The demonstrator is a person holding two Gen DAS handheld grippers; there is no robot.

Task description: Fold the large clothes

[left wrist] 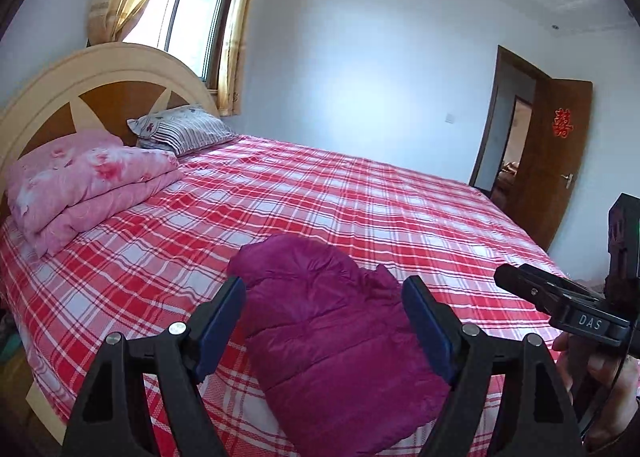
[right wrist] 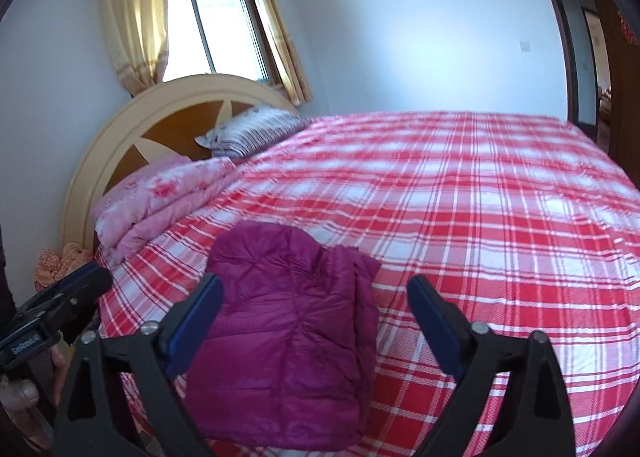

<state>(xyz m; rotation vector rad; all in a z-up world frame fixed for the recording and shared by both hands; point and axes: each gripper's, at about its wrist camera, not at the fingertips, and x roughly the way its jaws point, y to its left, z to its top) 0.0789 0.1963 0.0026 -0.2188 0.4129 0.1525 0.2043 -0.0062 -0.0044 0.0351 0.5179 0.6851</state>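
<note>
Nearest the lens in both wrist views are the black-and-blue fingers, spread wide with nothing between them: the left gripper and the right gripper are both released and hang above the near edge of the bed. Below and just beyond them lies the magenta puffer jacket, resting on the red-and-white plaid sheet close to the near side of the mattress. It looks already gathered into a compact, roughly rectangular bundle, with layers stacked at its far end and no sleeves trailing out. Judging from that shape and from both grippers being free of the fabric, the folding of this garment appears finished or very nearly so; at most a small tidy of the slightly lumpy far edge remains. A folded pink quilt and a striped pillow sit by the headboard, well apart from the jacket.
</note>
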